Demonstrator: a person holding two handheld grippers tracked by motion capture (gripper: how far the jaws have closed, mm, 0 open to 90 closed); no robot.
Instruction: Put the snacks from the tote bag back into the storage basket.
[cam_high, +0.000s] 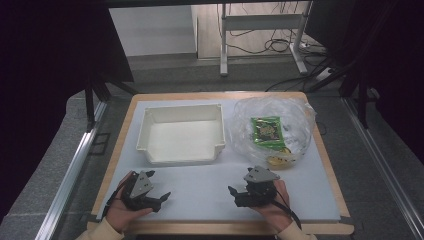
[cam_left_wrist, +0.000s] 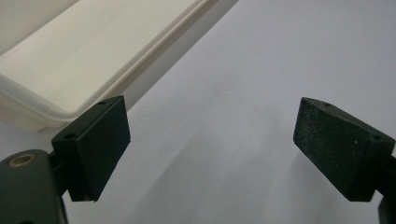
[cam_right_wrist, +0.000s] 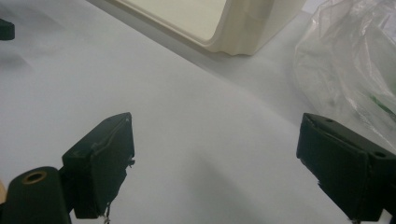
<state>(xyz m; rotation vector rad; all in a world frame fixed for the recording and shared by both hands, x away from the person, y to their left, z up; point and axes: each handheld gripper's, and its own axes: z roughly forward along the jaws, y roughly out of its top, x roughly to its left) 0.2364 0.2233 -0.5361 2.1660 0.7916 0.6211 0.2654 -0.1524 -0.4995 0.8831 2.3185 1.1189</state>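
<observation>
Black left claw (cam_high: 161, 198) and right claw (cam_high: 236, 194) both gape empty near the tub (cam_high: 182, 152).

A cream tray (cam_high: 182, 134), a clear bag (cam_high: 272, 127) holding a green, seemingly patterned packet (cam_high: 267, 131), black grippers.

Black tools (cam_high: 162, 198), grey plates, beige sleeves (cam_high: 102, 231)

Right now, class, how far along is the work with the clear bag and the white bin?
Nothing looks done: the white bin is empty, and the green packet sits inside the clear plastic bag. In hand: nothing; the left gripper and right gripper rest open on the white mat, near the person. Probably left: reaching the bag and moving its contents.
</observation>
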